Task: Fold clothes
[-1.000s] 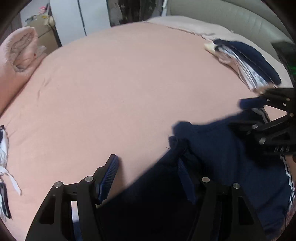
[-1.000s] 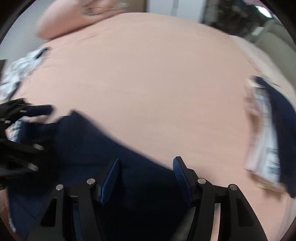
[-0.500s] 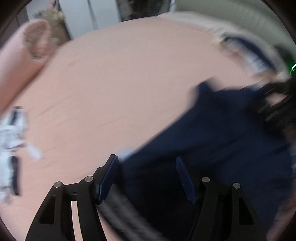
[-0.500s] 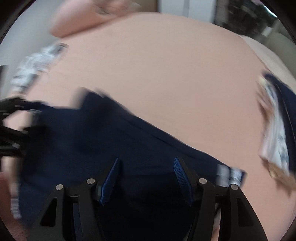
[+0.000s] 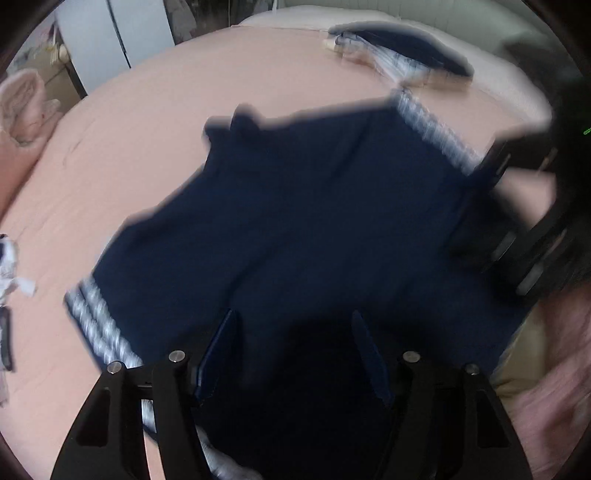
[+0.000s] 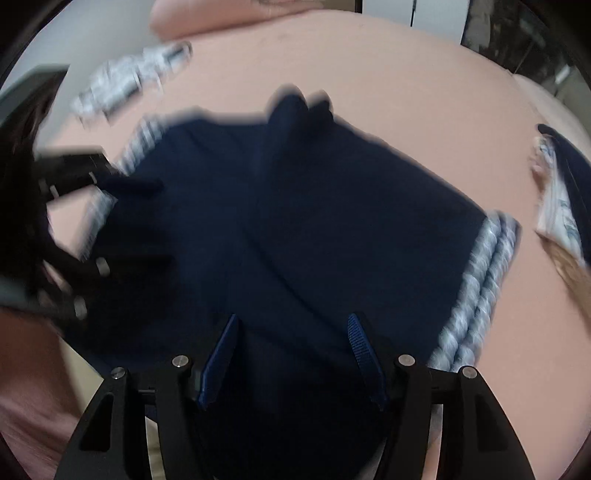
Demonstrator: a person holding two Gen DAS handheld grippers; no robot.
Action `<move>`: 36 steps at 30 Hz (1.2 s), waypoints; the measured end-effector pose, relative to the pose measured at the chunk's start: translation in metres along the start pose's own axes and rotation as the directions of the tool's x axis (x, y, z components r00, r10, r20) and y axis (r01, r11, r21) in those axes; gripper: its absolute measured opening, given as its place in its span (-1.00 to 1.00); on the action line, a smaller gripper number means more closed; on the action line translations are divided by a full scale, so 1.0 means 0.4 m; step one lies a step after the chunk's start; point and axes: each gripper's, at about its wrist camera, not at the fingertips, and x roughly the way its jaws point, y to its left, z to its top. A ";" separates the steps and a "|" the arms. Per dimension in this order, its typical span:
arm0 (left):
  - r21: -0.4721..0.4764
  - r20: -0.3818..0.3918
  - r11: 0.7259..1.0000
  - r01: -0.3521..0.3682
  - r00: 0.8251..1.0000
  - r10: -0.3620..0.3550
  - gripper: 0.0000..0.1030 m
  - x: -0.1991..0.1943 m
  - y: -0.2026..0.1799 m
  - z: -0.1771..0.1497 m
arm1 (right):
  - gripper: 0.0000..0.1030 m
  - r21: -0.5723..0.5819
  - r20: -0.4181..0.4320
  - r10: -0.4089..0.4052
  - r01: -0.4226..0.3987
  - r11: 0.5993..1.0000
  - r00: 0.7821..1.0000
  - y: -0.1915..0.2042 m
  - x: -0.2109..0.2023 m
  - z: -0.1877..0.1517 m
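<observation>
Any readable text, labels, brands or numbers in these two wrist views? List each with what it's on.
None readable.
Navy shorts: no print or label showing, only white side stripes.
Folded clothes pile: patterned fabric, too blurred to tell whether it carries text.
Black-and-white garment: blurred pattern, nothing legible.
Left tool and right tool: no markings visible.

My view: bed [image 5: 155, 110] with pink sheet fills room; white wardrobe doors [image 5: 110, 40] behind; pale padded headboard [image 5: 424, 11] beyond.
</observation>
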 end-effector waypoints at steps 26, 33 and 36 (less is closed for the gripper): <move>-0.063 0.040 0.998 0.001 0.999 0.002 0.25 -0.110 -0.158 -0.086 | 0.21 0.238 0.001 0.098 -0.096 0.966 0.995 0.009 -0.020 0.008; 0.025 -0.060 1.000 -0.019 0.998 0.021 0.26 -0.134 -0.136 -0.147 | 0.21 0.214 -0.050 0.083 -0.070 0.974 0.995 -0.034 -0.040 -0.053; -0.015 -0.050 0.999 -0.036 0.998 0.035 0.25 -0.156 -0.107 -0.145 | 0.21 0.223 -0.060 0.036 -0.022 0.975 0.998 -0.039 -0.062 -0.037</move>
